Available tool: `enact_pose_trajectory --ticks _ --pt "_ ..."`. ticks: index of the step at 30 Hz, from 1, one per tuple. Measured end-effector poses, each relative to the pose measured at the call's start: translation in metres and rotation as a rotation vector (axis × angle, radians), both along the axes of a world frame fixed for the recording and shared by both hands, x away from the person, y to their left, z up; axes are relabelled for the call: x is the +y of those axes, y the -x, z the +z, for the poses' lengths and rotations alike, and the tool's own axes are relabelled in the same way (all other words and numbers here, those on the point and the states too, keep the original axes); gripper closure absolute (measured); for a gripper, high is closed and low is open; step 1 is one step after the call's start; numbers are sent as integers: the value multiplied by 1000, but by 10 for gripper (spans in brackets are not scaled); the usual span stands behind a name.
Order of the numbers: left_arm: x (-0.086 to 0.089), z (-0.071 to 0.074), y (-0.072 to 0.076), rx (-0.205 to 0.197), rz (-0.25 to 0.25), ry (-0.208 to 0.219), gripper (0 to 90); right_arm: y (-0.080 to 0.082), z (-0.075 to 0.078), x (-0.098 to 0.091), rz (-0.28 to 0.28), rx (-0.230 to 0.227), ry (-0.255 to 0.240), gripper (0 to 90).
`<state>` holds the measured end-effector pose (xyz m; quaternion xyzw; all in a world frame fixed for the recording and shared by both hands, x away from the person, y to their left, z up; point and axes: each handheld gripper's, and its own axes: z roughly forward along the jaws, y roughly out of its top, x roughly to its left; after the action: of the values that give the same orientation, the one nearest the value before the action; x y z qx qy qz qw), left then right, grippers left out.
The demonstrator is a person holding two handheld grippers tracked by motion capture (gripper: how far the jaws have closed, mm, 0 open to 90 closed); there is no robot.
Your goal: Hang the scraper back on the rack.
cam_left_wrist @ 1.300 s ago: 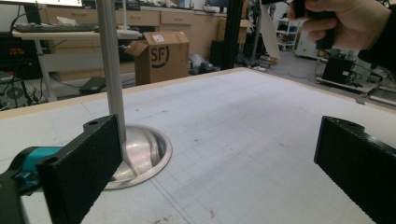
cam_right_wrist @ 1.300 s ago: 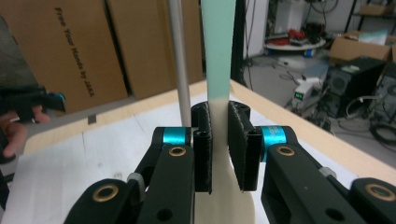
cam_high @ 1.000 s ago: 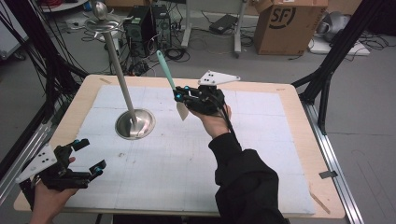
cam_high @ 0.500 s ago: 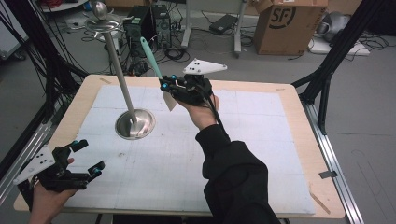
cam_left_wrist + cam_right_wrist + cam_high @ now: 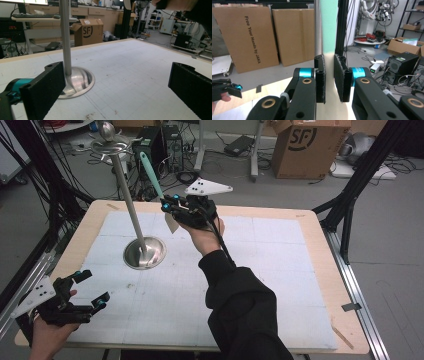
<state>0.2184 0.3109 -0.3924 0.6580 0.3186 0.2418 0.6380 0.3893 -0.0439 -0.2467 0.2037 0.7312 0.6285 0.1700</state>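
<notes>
A utensil with a teal handle (image 5: 150, 174) and a cream blade (image 5: 171, 223) is clamped in my right gripper (image 5: 176, 209), which is shut on it above the far middle of the table. The handle points up and to the left, close to the pole of a metal stand (image 5: 129, 200) that has a round base (image 5: 145, 253) and a ring top (image 5: 107, 142). In the right gripper view the pads (image 5: 321, 77) squeeze the utensil (image 5: 329, 25), and the pole (image 5: 318, 27) rises just behind it. My left gripper (image 5: 92, 287) rests open at the near left corner, its pads (image 5: 42, 87) wide apart and facing the stand's base (image 5: 81, 80).
A white mat (image 5: 260, 270) covers the wooden table (image 5: 320, 245). Cardboard boxes (image 5: 305, 142), cables and black frame legs (image 5: 350, 210) stand on the floor beyond the far edge. A sleeved forearm (image 5: 235, 290) crosses the table's middle.
My right gripper has carried the utensil left and a little higher, bringing the teal handle nearer the stand's pole. The left gripper has stayed where it was.
</notes>
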Motion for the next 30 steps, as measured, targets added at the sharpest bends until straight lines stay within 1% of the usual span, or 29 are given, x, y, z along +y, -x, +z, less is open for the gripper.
enact_pose_trajectory --ticks 5,7,10,13,14,20,30 --pt "1 0 0 4 1 2 17 0 1 6 -13 -5 4 807" --pt "1 0 0 1 2 3 17 1 2 8 -16 -17 1 808" --pt "2 0 0 0 2 4 17 1 3 10 -22 -22 7 808" --pt "3 0 0 0 3 6 17 1 3 12 -22 -26 3 807" --pt "3 1 0 0 3 6 17 1 3 12 -19 -21 1 808" --pt "3 1 1 0 3 10 17 0 2 15 -16 -21 -1 808" --pt "3 1 1 -1 0 8 17 -1 2 17 -22 -31 -7 807"
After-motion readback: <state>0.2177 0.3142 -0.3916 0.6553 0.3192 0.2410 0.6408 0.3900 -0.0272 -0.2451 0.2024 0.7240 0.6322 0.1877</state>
